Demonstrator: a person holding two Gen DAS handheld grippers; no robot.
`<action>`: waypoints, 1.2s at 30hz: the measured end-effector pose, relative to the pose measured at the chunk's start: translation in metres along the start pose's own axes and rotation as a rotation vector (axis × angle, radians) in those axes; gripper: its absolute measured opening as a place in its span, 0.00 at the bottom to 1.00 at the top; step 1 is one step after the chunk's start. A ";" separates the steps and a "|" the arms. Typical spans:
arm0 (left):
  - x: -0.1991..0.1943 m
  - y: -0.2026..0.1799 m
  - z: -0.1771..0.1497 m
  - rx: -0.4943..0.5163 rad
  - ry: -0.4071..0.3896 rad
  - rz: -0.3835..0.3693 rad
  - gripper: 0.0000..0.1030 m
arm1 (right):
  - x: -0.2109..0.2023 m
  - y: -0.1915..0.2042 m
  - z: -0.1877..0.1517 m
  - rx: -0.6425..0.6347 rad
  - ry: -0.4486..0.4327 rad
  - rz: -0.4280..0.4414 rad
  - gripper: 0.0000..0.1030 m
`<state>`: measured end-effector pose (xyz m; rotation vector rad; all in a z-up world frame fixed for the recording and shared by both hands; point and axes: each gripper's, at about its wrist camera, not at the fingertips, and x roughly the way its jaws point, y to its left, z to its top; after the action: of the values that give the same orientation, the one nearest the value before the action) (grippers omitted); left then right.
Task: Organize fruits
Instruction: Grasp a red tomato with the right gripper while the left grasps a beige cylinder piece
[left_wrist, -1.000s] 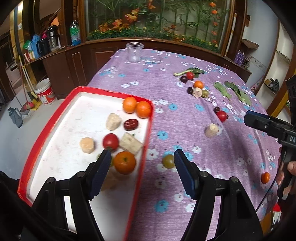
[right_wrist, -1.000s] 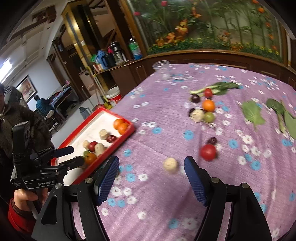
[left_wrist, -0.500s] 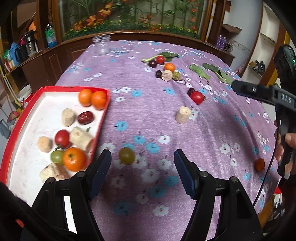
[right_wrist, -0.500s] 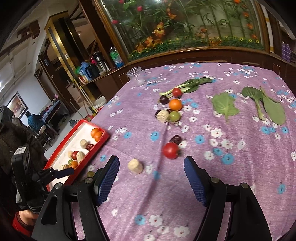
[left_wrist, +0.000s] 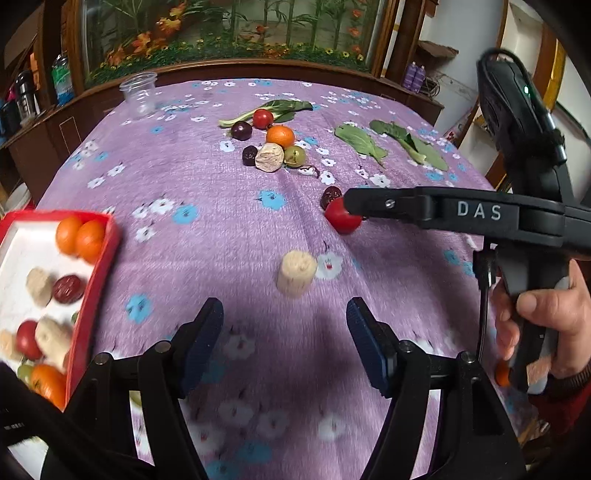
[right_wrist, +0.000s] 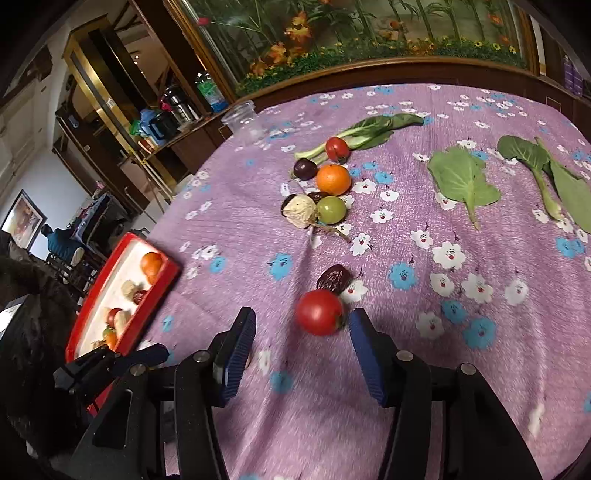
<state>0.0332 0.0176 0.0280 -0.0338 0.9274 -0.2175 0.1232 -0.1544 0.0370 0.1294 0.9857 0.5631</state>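
Observation:
A red tomato lies on the purple flowered cloth between my right gripper's open jaws, near the right pad, with a dark date just beyond it. In the left wrist view the right gripper's fingers reach the same tomato. My left gripper is open and empty, just short of a beige cylinder piece. The red tray with oranges, tomato, date and beige pieces sits at the left; it also shows in the right wrist view.
A cluster lies farther back: orange, green fruit, beige piece, dark plum, tomato. Green leaves lie at right. A clear jar stands at the far edge. A small orange fruit sits by the right hand.
My left gripper swung right, off the tray, toward the beige cylinder. My right gripper moved forward, and the red tomato now sits between its jaws.

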 end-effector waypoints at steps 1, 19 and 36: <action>0.004 -0.001 0.002 0.001 0.003 0.000 0.62 | 0.002 -0.001 0.000 0.001 0.000 -0.001 0.50; 0.032 0.004 0.014 -0.035 0.031 0.003 0.48 | 0.028 0.001 0.003 -0.025 0.022 -0.048 0.44; 0.029 -0.001 0.014 -0.024 0.033 -0.032 0.22 | 0.029 0.004 -0.002 -0.061 0.014 -0.084 0.33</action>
<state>0.0611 0.0103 0.0139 -0.0676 0.9632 -0.2366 0.1320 -0.1364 0.0157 0.0292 0.9814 0.5169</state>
